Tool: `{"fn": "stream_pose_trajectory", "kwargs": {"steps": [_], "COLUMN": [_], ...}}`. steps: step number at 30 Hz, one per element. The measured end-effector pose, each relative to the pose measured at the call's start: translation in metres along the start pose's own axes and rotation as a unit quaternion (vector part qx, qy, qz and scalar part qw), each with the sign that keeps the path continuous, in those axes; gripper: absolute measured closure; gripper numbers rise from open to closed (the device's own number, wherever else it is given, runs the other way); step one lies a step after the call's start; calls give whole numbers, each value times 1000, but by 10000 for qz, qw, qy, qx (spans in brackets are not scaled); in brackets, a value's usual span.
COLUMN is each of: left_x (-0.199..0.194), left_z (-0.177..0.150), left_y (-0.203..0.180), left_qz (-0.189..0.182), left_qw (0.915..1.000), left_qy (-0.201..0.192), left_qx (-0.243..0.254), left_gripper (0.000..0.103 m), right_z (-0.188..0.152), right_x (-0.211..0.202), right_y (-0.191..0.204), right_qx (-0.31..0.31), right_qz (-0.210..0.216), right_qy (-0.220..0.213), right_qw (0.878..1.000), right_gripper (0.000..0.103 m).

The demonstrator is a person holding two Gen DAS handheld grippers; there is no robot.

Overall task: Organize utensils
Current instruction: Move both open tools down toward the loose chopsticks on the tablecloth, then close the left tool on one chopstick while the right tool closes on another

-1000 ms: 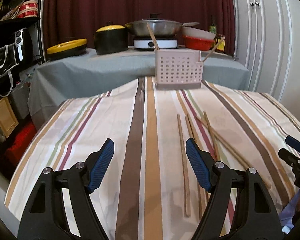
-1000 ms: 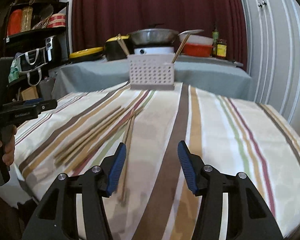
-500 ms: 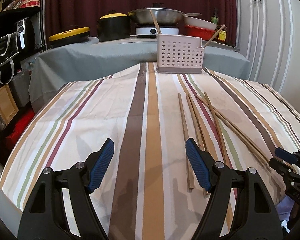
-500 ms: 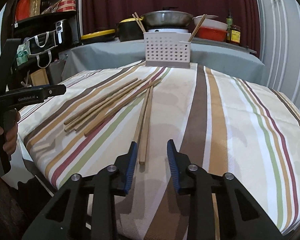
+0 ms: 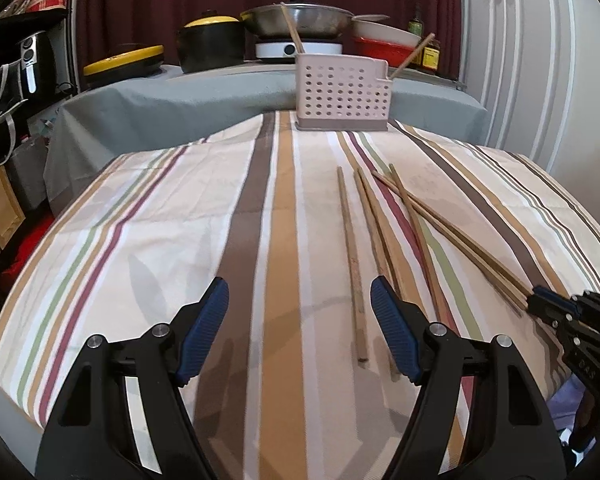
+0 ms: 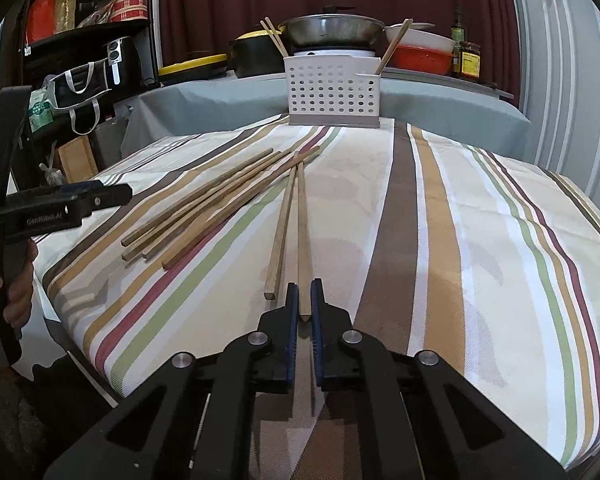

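Several wooden chopsticks lie loose on the striped tablecloth. My right gripper is shut on the near end of one chopstick, which still rests on the cloth. A second chopstick lies just left of it, and a fan of several more lies further left. The white perforated holder stands at the table's far edge with chopsticks leaning in both ends. My left gripper hovers open over the cloth, a single chopstick just inside its right finger. The left wrist view also shows the right gripper at the chopstick ends.
Behind the holder, a grey-covered table carries a black pot with a yellow lid, a wok on a cooker, a red bowl and bottles. Shelves with bags stand at the left; white cabinet doors stand at the right.
My right gripper moved down to the chopstick's near end and went from open to shut around it. The left gripper stayed open and shifted only slightly.
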State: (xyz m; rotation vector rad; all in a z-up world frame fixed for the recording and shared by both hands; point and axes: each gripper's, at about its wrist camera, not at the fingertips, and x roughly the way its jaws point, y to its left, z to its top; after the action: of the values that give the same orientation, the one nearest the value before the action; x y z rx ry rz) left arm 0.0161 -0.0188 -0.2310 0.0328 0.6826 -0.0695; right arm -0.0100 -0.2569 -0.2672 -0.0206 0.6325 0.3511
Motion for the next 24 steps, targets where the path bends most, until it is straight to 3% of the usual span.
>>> {"fn": "stream_pose_trajectory", "kwargs": {"steps": [4, 13, 16, 20, 24], "left_x": [3, 14, 15, 14, 12], "left_z": [-7, -23, -25, -26, -27], "left_y": [-6, -14, -18, -22, -24], "left_qz": [-107, -247, -275, -397, -425], "left_qw": [9998, 9986, 9984, 9978, 9975], "left_qy": [130, 446, 439, 399, 380], "left_qx": [74, 165, 231, 353, 418], "left_gripper": [34, 60, 72, 97, 97], "right_z": [1, 1, 1, 1, 2], "right_x": [0, 1, 1, 0, -3], "right_y": [1, 2, 2, 2, 1], "right_qx": [-38, -22, -18, -2, 18], "right_qz": [-26, -20, -15, -6, -24], "right_qy": [-24, -3, -1, -4, -60], "right_qw": [10000, 10000, 10000, 10000, 10000], "right_gripper": [96, 96, 96, 96, 96]}}
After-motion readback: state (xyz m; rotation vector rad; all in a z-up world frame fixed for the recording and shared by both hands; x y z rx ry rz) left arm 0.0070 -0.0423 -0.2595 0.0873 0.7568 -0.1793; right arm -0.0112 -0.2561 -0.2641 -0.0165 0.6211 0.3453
